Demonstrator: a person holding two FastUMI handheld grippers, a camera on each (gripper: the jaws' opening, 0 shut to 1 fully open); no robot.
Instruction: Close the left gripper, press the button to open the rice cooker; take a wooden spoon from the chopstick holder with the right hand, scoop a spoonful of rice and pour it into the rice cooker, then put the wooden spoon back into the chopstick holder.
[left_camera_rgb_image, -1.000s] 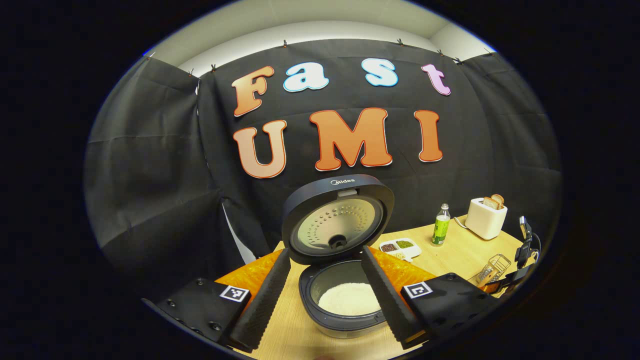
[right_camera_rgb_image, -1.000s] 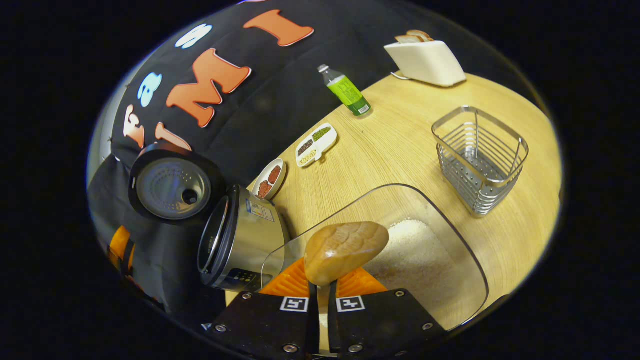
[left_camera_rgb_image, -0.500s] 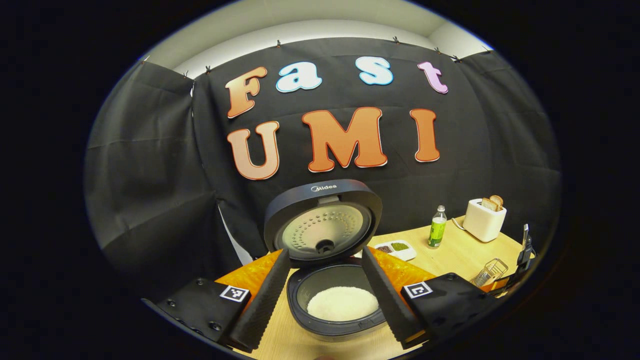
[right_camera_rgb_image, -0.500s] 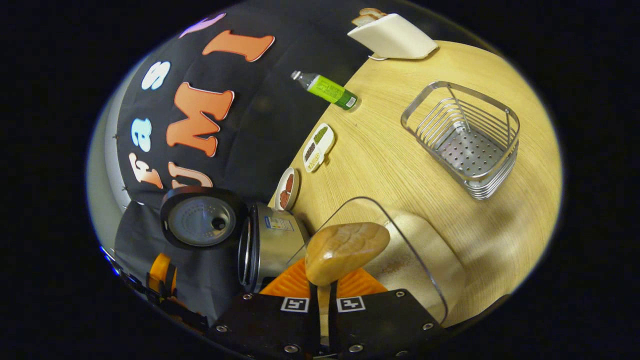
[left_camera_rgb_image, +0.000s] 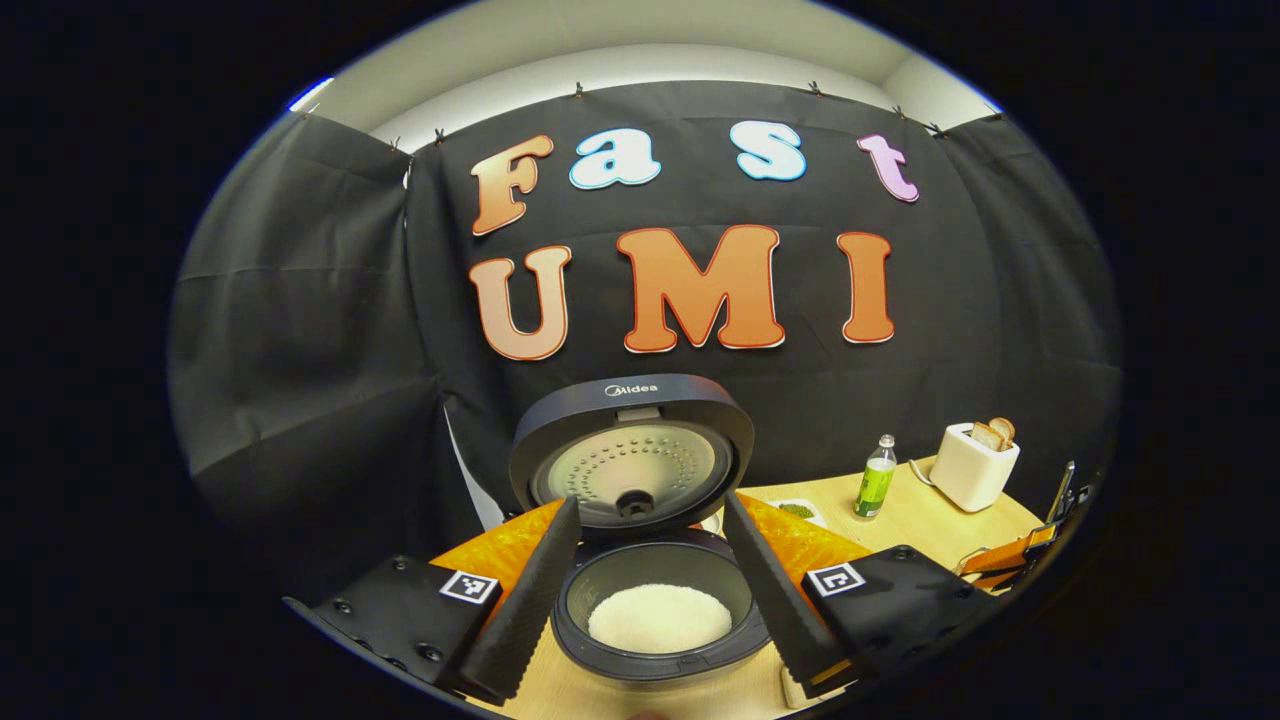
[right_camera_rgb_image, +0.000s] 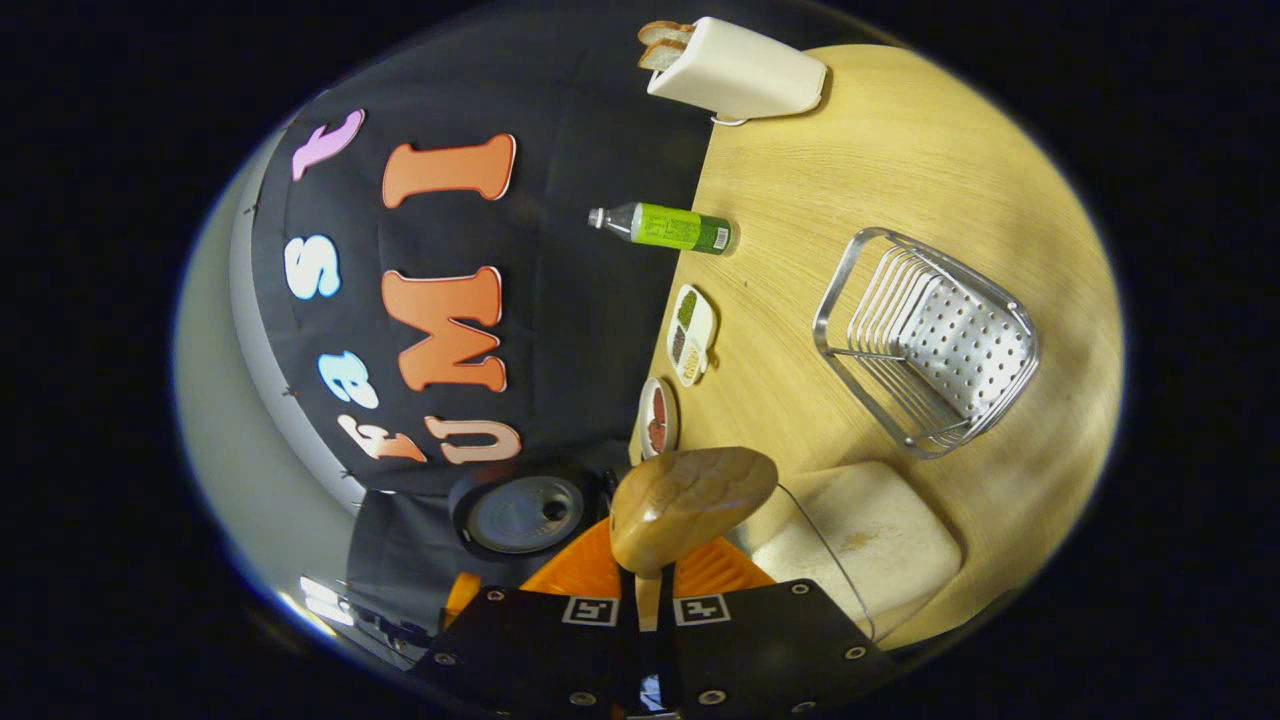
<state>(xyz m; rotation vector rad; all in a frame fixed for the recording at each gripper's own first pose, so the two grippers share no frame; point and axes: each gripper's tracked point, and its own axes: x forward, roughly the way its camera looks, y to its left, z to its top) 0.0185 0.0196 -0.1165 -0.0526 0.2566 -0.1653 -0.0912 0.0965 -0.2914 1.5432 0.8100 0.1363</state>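
The rice cooker stands open, its lid upright and white rice in its pot. My left gripper hangs open in front of it, one finger on each side of the pot. My right gripper is shut on the handle of the wooden spoon, whose rounded back faces the camera. The right gripper view is rolled far onto its side. Beyond the spoon lies the clear rice container. The wire chopstick holder stands farther off on the table. The cooker lid shows left of the spoon.
On the wooden table stand a white toaster with bread, a green bottle, a divided dish of beans and a small round dish. The toaster and bottle are right of the cooker.
The right gripper has rolled further, so its scene has turned about a quarter turn, and the cooker body has slid behind the spoon. The left gripper shifted slightly; the cooker sits lower and more to the left.
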